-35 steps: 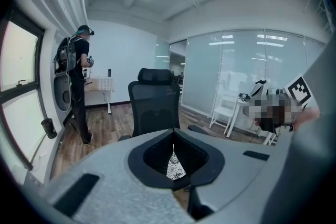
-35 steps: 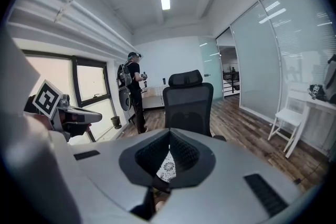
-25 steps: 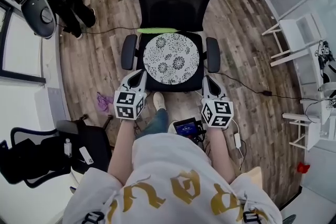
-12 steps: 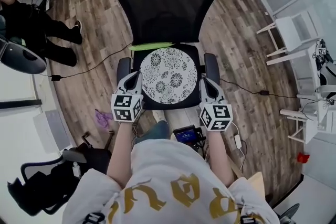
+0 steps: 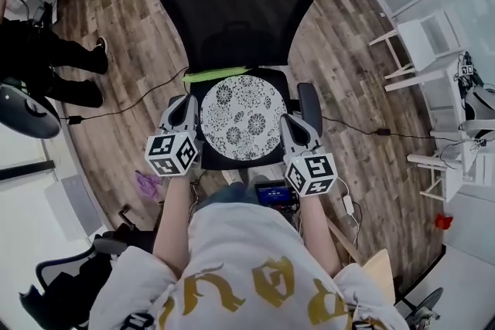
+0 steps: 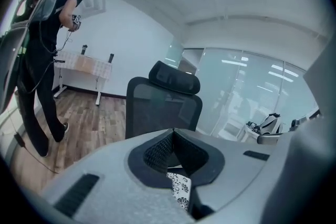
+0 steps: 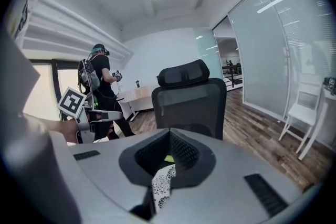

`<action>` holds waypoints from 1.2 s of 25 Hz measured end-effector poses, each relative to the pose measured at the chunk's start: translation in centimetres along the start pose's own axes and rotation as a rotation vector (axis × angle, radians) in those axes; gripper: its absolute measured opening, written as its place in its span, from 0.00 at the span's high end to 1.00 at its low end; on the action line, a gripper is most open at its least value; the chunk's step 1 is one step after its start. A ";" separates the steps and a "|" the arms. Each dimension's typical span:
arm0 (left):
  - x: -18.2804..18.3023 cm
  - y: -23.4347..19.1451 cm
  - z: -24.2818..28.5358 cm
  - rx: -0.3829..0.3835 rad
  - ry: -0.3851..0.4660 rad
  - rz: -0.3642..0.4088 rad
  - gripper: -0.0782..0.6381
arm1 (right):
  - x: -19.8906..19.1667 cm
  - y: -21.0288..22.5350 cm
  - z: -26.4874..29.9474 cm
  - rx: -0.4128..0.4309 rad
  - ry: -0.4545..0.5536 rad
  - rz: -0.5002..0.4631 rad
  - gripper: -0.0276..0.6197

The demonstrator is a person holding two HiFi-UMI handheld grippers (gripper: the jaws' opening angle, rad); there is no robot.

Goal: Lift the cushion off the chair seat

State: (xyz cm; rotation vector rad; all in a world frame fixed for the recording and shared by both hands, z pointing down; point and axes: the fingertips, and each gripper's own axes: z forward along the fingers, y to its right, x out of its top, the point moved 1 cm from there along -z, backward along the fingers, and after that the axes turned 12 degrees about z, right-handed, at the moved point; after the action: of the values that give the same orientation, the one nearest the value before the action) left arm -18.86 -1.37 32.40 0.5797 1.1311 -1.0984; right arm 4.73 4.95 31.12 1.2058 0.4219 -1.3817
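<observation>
A round white cushion (image 5: 242, 117) with a black flower print lies on the black seat (image 5: 240, 158) of an office chair, with a green strip (image 5: 216, 73) behind it. My left gripper (image 5: 186, 106) is at the cushion's left edge, over the armrest side. My right gripper (image 5: 292, 122) is at its right edge. Both are shut, with nothing between the jaws. In the left gripper view the closed jaws (image 6: 173, 134) point at the backrest (image 6: 163, 107), with a slice of cushion (image 6: 181, 191) below them. The right gripper view shows the same: jaws (image 7: 169, 136), cushion (image 7: 164, 181).
The tall mesh backrest (image 5: 238, 0) rises behind the seat. A person in black (image 5: 54, 66) stands at the left. A cable (image 5: 131, 108) runs over the wood floor. A purple scrap (image 5: 147, 183) lies near my left side. White chairs (image 5: 418, 42) stand at the right, another black chair (image 5: 69, 282) at the lower left.
Both grippers have moved forward from the seat's front corners to either side of the cushion. Their jaws stayed shut. The cushion has not moved on the seat.
</observation>
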 end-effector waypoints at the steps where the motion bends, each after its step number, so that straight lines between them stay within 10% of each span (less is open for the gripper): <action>1: 0.1 -0.2 0.1 0.002 -0.001 0.006 0.88 | 0.1 0.0 0.0 -0.005 0.000 -0.003 0.94; 30: -7.1 1.0 2.5 0.041 -0.195 0.122 0.88 | -4.0 8.0 2.8 -0.132 -0.095 0.020 0.94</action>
State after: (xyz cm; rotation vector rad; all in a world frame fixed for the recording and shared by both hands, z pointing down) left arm -17.12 -0.26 39.65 0.5530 0.8949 -1.0504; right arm 9.82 2.71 38.69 1.0305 0.4258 -1.3664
